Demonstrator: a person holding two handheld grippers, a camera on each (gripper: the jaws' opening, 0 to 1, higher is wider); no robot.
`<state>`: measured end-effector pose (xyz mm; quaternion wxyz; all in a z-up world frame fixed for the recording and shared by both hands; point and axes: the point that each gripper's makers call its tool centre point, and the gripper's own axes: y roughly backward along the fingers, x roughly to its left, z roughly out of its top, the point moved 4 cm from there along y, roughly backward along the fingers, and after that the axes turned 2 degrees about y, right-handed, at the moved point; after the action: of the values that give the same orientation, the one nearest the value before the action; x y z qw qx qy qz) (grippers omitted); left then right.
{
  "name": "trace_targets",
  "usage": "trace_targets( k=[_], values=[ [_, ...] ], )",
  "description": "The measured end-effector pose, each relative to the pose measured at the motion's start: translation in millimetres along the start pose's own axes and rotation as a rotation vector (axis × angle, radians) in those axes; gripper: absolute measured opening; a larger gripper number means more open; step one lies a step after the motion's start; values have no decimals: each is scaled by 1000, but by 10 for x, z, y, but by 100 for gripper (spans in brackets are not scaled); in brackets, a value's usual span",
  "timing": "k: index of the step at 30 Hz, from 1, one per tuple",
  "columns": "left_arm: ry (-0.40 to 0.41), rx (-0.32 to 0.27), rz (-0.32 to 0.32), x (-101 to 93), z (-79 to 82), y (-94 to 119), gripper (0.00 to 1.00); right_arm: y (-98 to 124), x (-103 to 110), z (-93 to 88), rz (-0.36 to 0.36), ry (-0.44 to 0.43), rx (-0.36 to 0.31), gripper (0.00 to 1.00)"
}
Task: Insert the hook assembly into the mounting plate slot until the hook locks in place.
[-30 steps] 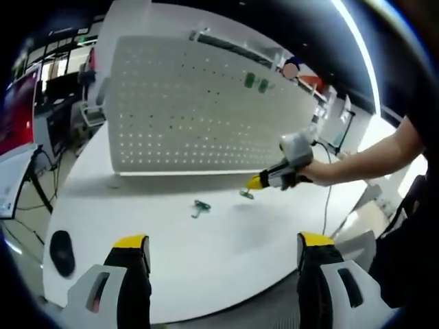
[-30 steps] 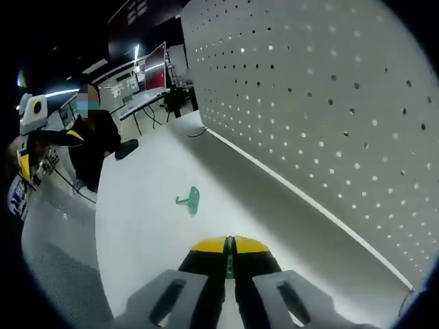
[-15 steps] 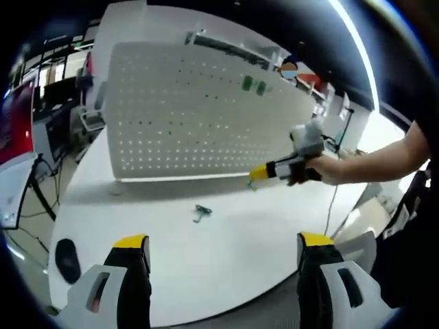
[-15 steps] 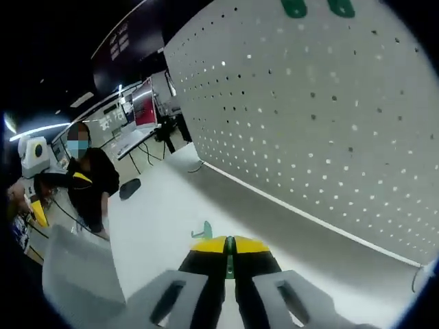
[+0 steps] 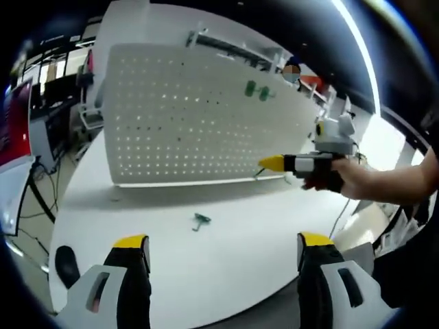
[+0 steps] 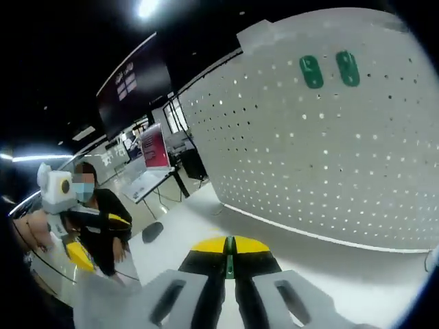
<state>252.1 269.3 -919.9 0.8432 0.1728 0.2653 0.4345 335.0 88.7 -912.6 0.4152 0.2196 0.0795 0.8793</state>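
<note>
The right tool (image 6: 230, 250), clenched on a small green hook (image 5: 258, 172), nears the white perforated pegboard (image 5: 199, 116); misalignment could jam it. Left tool (image 5: 223, 264) released.

Closed right hand-held gripper (image 6: 230, 248) before white pegboard (image 6: 343, 164) with two green mounting plates (image 6: 329, 70) high up.

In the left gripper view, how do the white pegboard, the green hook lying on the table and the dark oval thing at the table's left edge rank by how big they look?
Largest to smallest, as they look:
1. White pegboard, by far.
2. Dark oval object at the table's left edge.
3. Green hook on the table.
The oval object is nearer the camera, so its lead over the hook may be partly nearness.
</note>
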Motion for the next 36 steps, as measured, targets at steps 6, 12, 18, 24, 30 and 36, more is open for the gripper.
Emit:
trace_targets(
  k=[6,12,18,24,30,36],
  values=[
    [54,-15,-14,-67,110,-130,89,83,281,82,19,-35,-61,0],
    [91,-21,-48,-151,170,-214,79,112,561,92,41,-55,-109,0],
    [103,-31,-64,-196,214,-254,73,111,775,69,57,-62,-152,0],
    [147,-50,-65,-192,246,-244,65,56,923,97,73,-80,-178,0],
    [255,-103,-135,-232,300,-227,47,-2,1093,109,103,-64,-197,0],
    [315,-134,-160,-207,301,-184,32,-32,1232,117,136,-51,-215,0]
  ],
)
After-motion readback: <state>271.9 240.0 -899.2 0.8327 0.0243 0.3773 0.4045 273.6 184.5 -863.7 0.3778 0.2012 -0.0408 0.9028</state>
